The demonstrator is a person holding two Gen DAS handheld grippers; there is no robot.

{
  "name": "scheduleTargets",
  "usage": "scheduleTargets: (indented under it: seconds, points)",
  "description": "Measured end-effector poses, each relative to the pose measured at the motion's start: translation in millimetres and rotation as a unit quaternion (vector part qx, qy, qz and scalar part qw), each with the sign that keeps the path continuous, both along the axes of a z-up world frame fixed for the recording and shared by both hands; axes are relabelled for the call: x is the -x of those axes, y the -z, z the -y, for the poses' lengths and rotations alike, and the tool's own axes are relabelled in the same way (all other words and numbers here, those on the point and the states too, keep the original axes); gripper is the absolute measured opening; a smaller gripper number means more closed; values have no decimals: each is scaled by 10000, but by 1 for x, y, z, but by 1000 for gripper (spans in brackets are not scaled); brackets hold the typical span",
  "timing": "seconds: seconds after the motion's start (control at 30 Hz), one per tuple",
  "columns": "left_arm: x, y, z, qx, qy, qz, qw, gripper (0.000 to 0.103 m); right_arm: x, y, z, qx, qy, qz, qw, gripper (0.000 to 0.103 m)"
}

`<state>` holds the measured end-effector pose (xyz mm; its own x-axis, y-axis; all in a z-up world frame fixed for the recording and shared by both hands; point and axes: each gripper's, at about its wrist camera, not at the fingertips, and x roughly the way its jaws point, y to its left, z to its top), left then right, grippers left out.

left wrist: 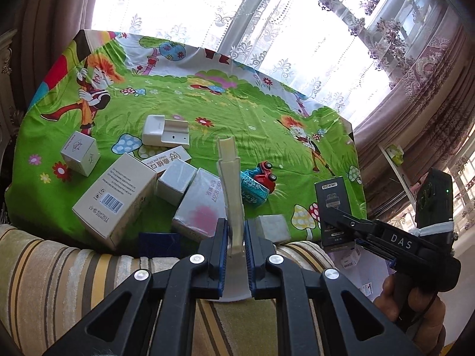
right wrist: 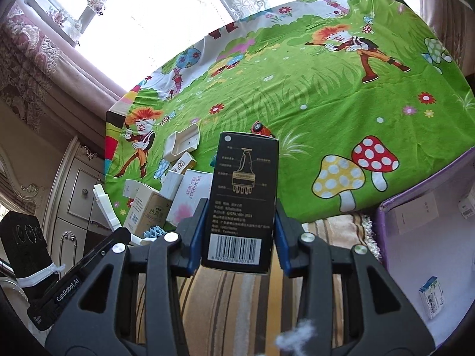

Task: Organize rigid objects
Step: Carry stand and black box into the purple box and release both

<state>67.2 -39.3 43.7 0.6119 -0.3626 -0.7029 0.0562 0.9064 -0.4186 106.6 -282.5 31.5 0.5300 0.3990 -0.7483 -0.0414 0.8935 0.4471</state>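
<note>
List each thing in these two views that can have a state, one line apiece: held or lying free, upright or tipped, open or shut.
left gripper: shut on the white plastic piece.
white plastic piece: held, pointing away from the fingers.
right gripper: shut on the black box.
black box: held, barcode end nearest the camera.
red toy car: lying free on the cloth, tipped.
purple bin: open, small boxes inside.
white barcode box: lying free, tilted.

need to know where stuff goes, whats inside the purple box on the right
In the purple box lie a white card, a small blue-and-white carton and a small white pack. Its far right part runs out of frame, unseen.
</note>
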Motion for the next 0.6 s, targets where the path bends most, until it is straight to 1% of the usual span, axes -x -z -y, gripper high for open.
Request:
scheduleTargets:
  seconds: [0.3, 0.6]
  points:
    - [4, -5, 51, 267, 618, -83, 9977, 11, 36, -7, 55, 554, 430, 123, 9975, 45]
    - [11, -9, 119, 473, 1445, -178, 9882, 11, 70, -8, 108, 1246, 926, 155, 9878, 45]
